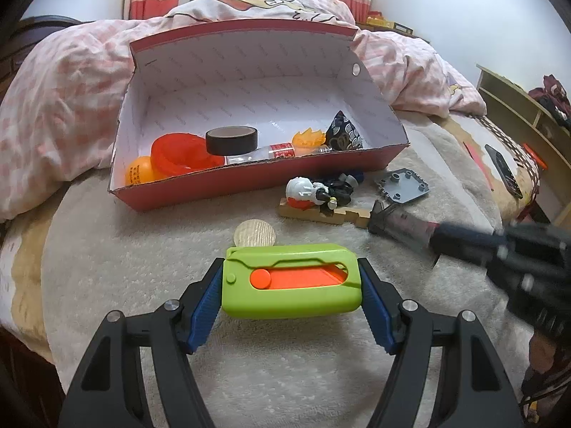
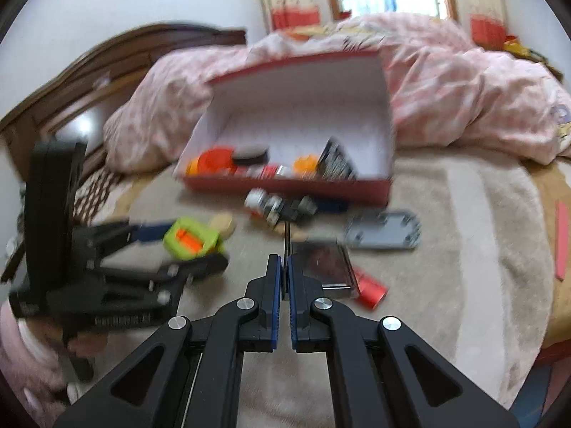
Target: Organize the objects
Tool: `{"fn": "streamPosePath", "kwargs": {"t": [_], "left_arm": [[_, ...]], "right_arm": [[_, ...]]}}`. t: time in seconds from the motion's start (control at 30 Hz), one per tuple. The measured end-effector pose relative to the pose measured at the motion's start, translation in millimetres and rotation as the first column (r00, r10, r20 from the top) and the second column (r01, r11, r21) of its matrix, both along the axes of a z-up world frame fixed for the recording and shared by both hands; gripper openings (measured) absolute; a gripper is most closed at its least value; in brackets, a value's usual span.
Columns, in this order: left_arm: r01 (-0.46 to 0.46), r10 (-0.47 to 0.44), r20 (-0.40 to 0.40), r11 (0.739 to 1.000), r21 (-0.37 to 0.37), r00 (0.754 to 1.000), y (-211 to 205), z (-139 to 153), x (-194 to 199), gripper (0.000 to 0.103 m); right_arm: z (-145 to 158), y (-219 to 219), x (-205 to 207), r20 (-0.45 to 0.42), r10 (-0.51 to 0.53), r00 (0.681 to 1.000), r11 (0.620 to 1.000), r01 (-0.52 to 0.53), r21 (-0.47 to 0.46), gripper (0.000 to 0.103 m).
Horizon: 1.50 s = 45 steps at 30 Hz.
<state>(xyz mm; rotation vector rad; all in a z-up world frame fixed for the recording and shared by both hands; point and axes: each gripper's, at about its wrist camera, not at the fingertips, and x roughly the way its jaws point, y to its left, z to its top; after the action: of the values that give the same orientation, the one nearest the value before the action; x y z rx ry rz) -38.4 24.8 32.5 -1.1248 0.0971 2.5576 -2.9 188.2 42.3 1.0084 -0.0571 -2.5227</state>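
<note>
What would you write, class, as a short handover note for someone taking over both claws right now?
Left claw: shut on the green toy knife, held above the blanket.
Right claw: shut, empty.
Red box: holds tape roll, orange lid, ball, small bottle, patterned pouch.
Left outside: wooden disc, toy figure, wooden block, grey plate, clear case.

A bed covered by a beige plush blanket [image 1: 150, 271] carries directly on its surface an open red cardboard box [image 1: 249, 182], a round pale wooden disc [image 1: 254, 234], a notched wooden block [image 1: 321, 215], a grey studded plastic plate [image 1: 403, 185] and a crumpled pink quilt [image 1: 60, 107].
</note>
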Motion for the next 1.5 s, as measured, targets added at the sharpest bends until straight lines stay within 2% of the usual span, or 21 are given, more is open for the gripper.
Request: {"fn": "streamPosePath", "kwargs": {"t": [0.07, 0.1, 0.17, 0.2, 0.23, 0.3, 0.53, 1.0, 1.17, 1.23, 1.37, 1.4, 1.47, 1.5], "left_arm": [[0.0, 0.0, 0.002, 1.0, 0.0, 1.0, 0, 0, -1, 0.071], [-0.001, 0.001, 0.002, 1.0, 0.0, 1.0, 0, -1, -1, 0.071], [-0.004, 0.004, 0.003, 1.0, 0.0, 1.0, -1, 0, -1, 0.071], [-0.006, 0.006, 0.004, 1.0, 0.0, 1.0, -1, -1, -2, 0.071], [-0.007, 0.007, 0.004, 1.0, 0.0, 1.0, -1, -1, -2, 0.071], [-0.009, 0.009, 0.005, 1.0, 0.0, 1.0, -2, -1, -2, 0.071], [-0.019, 0.019, 0.004, 1.0, 0.002, 1.0, -4, 0, -3, 0.071], [-0.036, 0.036, 0.008, 0.999, 0.016, 0.999, -11, -1, -5, 0.071], [-0.04, 0.04, 0.009, 0.999, 0.015, 0.999, -11, 0, -5, 0.071], [-0.039, 0.039, 0.008, 0.999, 0.016, 0.999, -10, 0, -4, 0.071], [-0.041, 0.041, 0.005, 0.999, 0.017, 0.999, -11, 0, -4, 0.071], [-0.043, 0.043, 0.003, 0.999, 0.017, 0.999, -11, 1, -4, 0.071], [-0.048, 0.048, 0.001, 0.999, 0.021, 0.999, -13, 2, -5, 0.071], [-0.049, 0.049, 0.001, 0.999, 0.023, 0.999, -13, 3, -5, 0.071]], "right_arm": [[-7, -4, 1, 0.029, 0.018, 0.999, 1.0, -0.018, 0.022, 0.006], [-9, -6, 3, 0.03, 0.012, 0.999, 0.999, -0.013, 0.041, 0.011], [-10, -7, 4, 0.027, -0.003, 1.0, 0.998, 0.001, 0.066, 0.027], [-11, -6, 3, 0.025, -0.013, 1.0, 0.997, 0.011, 0.072, 0.039], [-11, -5, 3, 0.022, -0.024, 0.999, 0.997, 0.022, 0.077, 0.044], [-12, -5, 1, 0.022, -0.03, 0.999, 0.995, 0.028, 0.097, 0.049], [-23, -12, -9, 0.034, -0.016, 0.999, 0.983, 0.009, 0.184, 0.052], [-34, -28, -20, 0.065, 0.04, 0.997, 0.97, -0.055, 0.236, 0.06], [-37, -26, -23, 0.078, 0.065, 0.995, 0.977, -0.079, 0.197, 0.071], [-39, -29, -24, 0.088, 0.102, 0.991, 0.977, -0.117, 0.18, 0.084], [-40, -40, -19, 0.068, 0.095, 0.993, 0.962, -0.109, 0.249, 0.083], [-39, -41, -18, 0.061, 0.096, 0.994, 0.962, -0.108, 0.252, 0.08], [-37, -38, -17, 0.051, 0.086, 0.995, 0.964, -0.096, 0.246, 0.066], [-35, -35, -17, 0.044, 0.074, 0.996, 0.967, -0.082, 0.24, 0.054]]}}
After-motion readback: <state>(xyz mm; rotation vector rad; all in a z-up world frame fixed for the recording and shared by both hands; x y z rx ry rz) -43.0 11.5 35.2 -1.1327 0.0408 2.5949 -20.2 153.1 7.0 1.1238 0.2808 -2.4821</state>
